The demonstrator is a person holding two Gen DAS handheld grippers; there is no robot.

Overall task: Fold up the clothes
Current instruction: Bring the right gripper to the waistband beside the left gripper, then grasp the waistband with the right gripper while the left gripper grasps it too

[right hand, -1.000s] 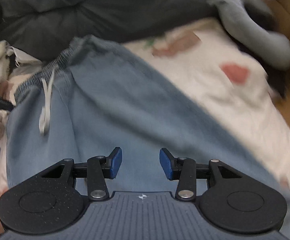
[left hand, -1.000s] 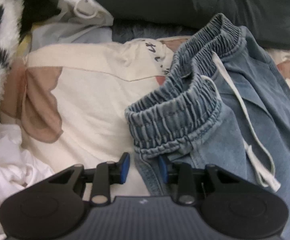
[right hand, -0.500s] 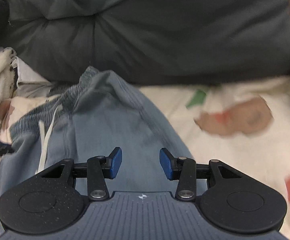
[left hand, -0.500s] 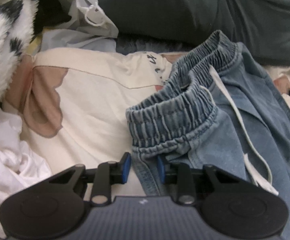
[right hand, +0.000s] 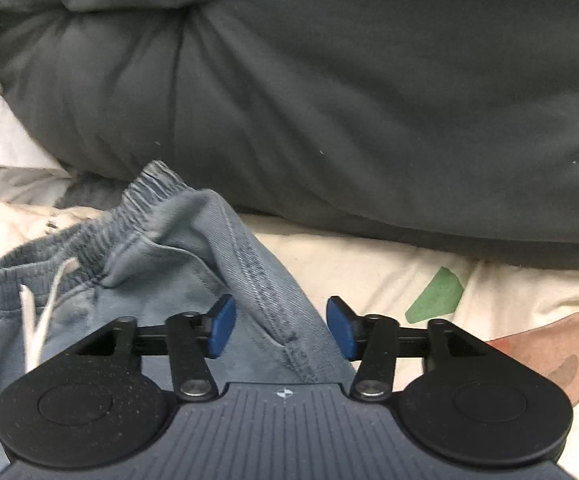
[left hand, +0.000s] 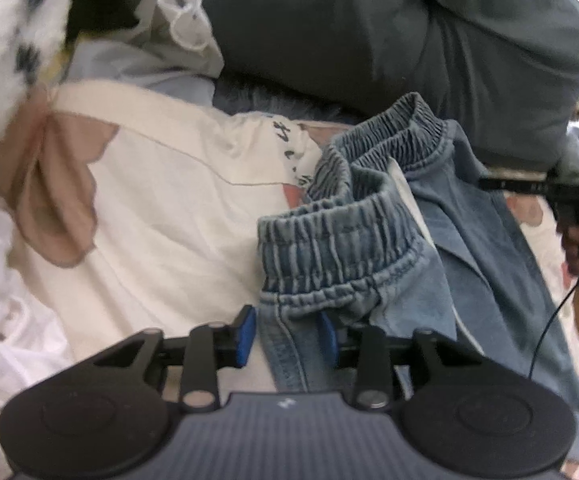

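Left gripper [left hand: 285,334] sits at 6 o'clock, jaws opening, w/ the side seam of the jeans [left hand: 373,248] between the blue pads, just under the elastic waistband [left hand: 337,236]; pads no longer pinch it. Right gripper [right hand: 280,326] also opening, jeans edge [right hand: 273,312] between but untouched. Jeans lie on a cream sheet [left hand: 169,216] (grey duvet [right hand: 329,100] at 12 o'clock).

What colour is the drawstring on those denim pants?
White. The drawstring hangs from the waistband of the blue denim pants, clearest in the right wrist view.
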